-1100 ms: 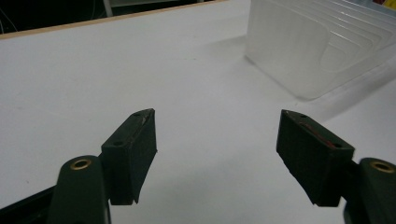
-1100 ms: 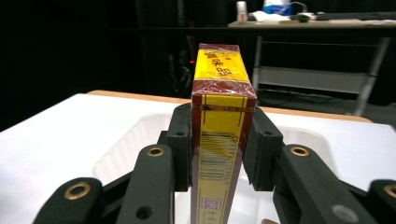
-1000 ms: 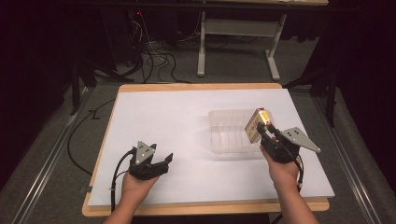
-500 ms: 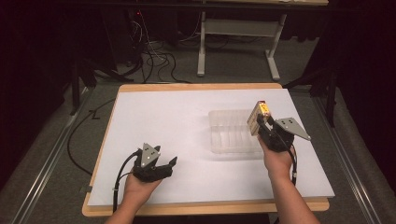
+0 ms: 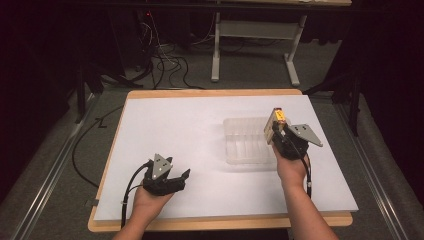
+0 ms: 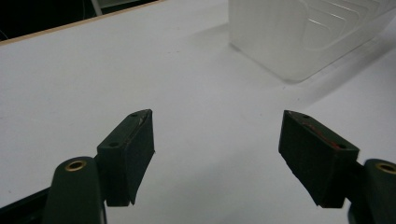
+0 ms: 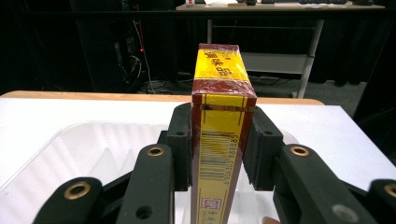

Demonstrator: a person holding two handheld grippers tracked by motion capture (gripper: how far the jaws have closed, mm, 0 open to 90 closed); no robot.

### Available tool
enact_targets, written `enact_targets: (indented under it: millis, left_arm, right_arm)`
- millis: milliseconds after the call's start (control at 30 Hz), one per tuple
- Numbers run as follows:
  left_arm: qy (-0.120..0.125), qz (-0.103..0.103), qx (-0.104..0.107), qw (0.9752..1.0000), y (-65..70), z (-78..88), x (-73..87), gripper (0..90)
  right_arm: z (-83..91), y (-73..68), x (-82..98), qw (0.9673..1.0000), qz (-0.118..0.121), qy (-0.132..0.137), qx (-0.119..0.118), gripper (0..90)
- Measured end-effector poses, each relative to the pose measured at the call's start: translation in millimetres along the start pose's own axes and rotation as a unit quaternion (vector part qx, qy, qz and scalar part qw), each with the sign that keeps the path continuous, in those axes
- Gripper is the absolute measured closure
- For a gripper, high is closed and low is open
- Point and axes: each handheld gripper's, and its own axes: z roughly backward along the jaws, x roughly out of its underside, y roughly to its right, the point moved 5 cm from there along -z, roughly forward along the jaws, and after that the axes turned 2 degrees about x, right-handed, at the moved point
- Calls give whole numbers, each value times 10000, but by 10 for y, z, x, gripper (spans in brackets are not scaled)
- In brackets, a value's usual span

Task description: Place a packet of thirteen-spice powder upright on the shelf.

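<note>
A yellow and dark red box [image 7: 220,121] with a barcode stands upright between the pads of my right gripper [image 7: 219,140], which is shut on it. In the high view that box [image 5: 275,122] is held over the right end of a clear plastic tray [image 5: 245,142], with the right gripper [image 5: 281,136] just behind it. The tray's ribbed floor [image 7: 84,158] lies below the box in the right gripper view. My left gripper [image 5: 176,177] rests low over the white sheet at the front left, open, with nothing between its pads [image 6: 135,149]. The tray's corner [image 6: 299,42] lies ahead of it.
The white sheet [image 5: 190,125] covers a wooden tabletop [image 5: 215,93]. Cables [image 5: 165,65] and a desk frame [image 5: 250,45] stand on the dark floor beyond the far edge. A black cable [image 5: 130,190] trails from the left gripper.
The right hand has carried the box a little to the left and down, over the tray's right end. The left gripper has stayed where it was.
</note>
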Motion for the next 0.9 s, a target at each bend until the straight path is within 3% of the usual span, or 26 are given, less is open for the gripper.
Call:
enact_targets:
  millis: [500,900]
  left_arm:
    - [-21,-5,-10,10000,-4,-1,18,273]
    - [78,51,3,10000,-13,2,-13,275]
  right_arm:
    - [-162,-50,175,9995,121,-241,171,680]
    - [-235,-33,369,9990,82,-415,114,676]
